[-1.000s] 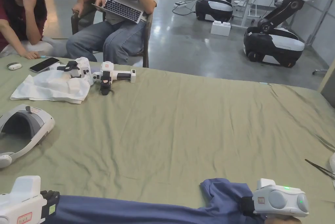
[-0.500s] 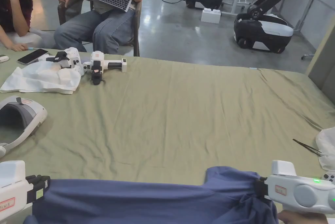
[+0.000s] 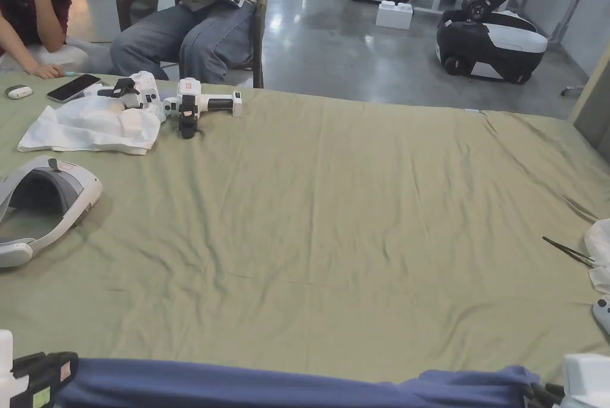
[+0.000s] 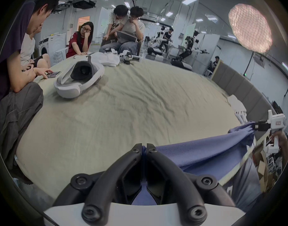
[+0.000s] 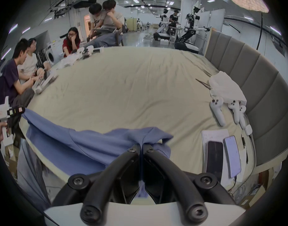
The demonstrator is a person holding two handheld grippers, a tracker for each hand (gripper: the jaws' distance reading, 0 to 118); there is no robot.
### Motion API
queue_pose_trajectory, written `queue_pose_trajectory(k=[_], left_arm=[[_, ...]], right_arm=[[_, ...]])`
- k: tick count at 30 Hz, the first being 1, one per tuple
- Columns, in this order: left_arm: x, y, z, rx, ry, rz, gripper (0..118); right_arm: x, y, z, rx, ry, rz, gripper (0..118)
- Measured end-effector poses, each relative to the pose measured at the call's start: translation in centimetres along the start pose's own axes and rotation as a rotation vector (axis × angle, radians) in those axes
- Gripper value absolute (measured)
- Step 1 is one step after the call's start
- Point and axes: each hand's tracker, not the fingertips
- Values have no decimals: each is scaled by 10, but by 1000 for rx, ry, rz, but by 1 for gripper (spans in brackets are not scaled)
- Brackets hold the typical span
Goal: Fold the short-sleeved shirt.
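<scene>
The soft blue short-sleeved shirt (image 3: 286, 388) hangs stretched between the two grippers at the near edge of the bed, which has a wrinkly green-beige sheet (image 3: 357, 218) over it. Most of the shirt seems to hang off the near edge, and just its top strip shows in the head view.

I think the step now is to bring the shirt onto the sheet and lay it flat, so it can be folded. To do this well, both hands should go forward together and keep the cloth pulled straight, but not too hard. The shirt should land in the big bare middle of the sheet, well away from the white headset (image 3: 41, 206) on the left and the white game controllers (image 5: 228, 111) on the right. It should go down slowly so no lumps get stuck under it.

The left gripper (image 4: 144, 149) has its jaws shut tight, with the edge of the blue cloth pinched between both tips. The right gripper (image 5: 140, 148) is the same: its jaws are pressed together on a bunched bit of the shirt, which I think is near a sleeve. Neither gripper touches the sheet, as far as I can tell.
</scene>
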Motion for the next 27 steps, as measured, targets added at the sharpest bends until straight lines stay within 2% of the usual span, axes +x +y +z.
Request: queue_pose_trajectory(k=[2,7,14,16,18,19,20,24,27], left_arm=[[-1,-14,-1,-41,7,-25,0],[-1,-42,-11,-184,69,-99,5],[13,-53,-27,-243,120,-145,11],[15,-51,-28,-244,133,-139,14],[15,-48,-25,-237,134,-117,26],[16,-46,-23,-221,136,-108,37],[25,-44,-18,-181,139,-101,52],[43,-29,-14,-48,142,-77,64],[61,-14,-17,38,124,-73,64]], right_arm=[[-5,-16,1,-60,-21,44,1],[-17,-50,-16,-178,-22,77,1],[-27,-71,-49,-209,-46,61,4],[-30,-70,-50,-208,-52,59,17],[-36,-64,-43,-208,-86,92,64],[-38,-61,-38,-209,-116,115,78],[-41,-55,-30,-202,-147,127,81],[-52,-26,1,-60,-163,60,81],[-65,-4,15,40,-194,44,81]])
